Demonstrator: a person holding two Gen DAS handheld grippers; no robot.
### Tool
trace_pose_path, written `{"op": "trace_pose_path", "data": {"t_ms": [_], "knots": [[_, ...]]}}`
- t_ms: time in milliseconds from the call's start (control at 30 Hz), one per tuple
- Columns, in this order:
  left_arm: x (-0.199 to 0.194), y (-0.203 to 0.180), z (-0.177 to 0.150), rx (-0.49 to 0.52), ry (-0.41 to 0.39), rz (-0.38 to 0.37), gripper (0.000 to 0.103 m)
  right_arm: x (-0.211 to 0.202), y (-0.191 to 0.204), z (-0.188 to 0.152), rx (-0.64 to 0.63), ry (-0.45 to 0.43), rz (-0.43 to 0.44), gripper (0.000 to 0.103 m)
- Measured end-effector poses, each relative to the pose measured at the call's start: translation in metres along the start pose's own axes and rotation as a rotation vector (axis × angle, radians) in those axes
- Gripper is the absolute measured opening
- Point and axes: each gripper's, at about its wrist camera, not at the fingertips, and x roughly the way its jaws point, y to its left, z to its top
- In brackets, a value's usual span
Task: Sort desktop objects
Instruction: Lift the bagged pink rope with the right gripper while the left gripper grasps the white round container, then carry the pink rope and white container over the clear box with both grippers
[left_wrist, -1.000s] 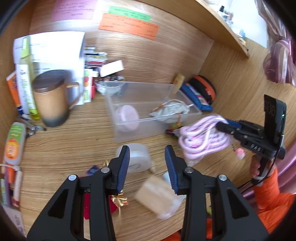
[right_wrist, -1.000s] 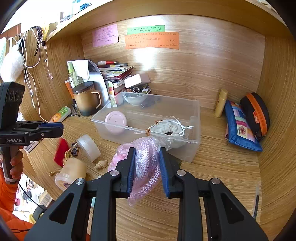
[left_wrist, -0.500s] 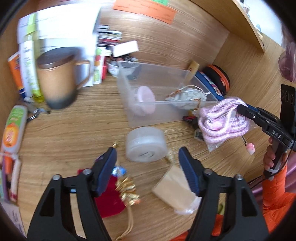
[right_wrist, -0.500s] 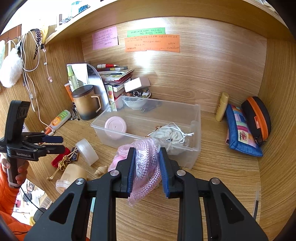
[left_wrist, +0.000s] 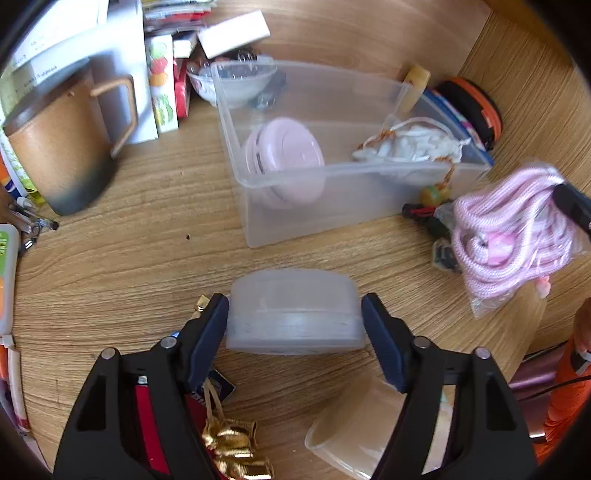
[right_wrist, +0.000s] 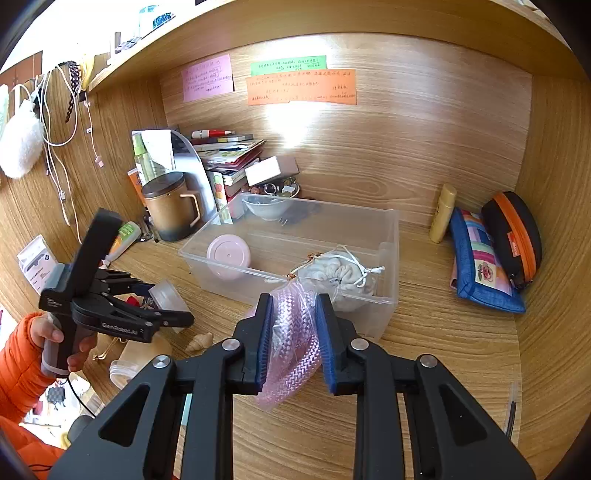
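My left gripper (left_wrist: 294, 325) is open, its jaws on either side of a round translucent plastic case (left_wrist: 293, 312) lying on the desk; the left finger touches or nearly touches it, the right stands slightly off. The case also shows in the right wrist view (right_wrist: 170, 295). My right gripper (right_wrist: 294, 332) is shut on a bag of pink cord (right_wrist: 291, 332), held above the desk in front of the clear plastic bin (right_wrist: 388, 251). The cord bag shows in the left wrist view (left_wrist: 517, 236). The bin (left_wrist: 236, 147) holds a pink round case (left_wrist: 284, 155) and a white drawstring pouch (left_wrist: 410, 146).
A brown mug (left_wrist: 55, 147) stands left of the bin, with books (right_wrist: 229, 155) behind. A beige jar (left_wrist: 354, 432), red pouch (left_wrist: 147, 417) and gold ribbon (left_wrist: 232, 446) lie under the left gripper. A blue pouch (right_wrist: 480, 266) and an orange-zip case (right_wrist: 513, 236) sit right.
My left gripper has opened wide and moved forward and down until its jaws flank the translucent case. My right gripper still holds the pink cord bag, barely moved.
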Motion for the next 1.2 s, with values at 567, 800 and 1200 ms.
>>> {"op": "trace_pose_path", "data": {"t_ms": [567,800,1200], "knots": [[-0.034,-0.010,0.013,0.012,-0.131,-0.001,0.065,-0.003,0.003,0.012,-0.031,-0.018,0.008,0.020],[-0.049,-0.018,0.024,0.041,-0.158,-0.009,0.065,-0.010,0.001,0.022,-0.037,-0.035,-0.004,0.020],[-0.065,-0.029,0.036,0.074,-0.202,-0.028,0.065,-0.023,0.002,0.042,-0.047,-0.077,-0.032,0.020]]}}
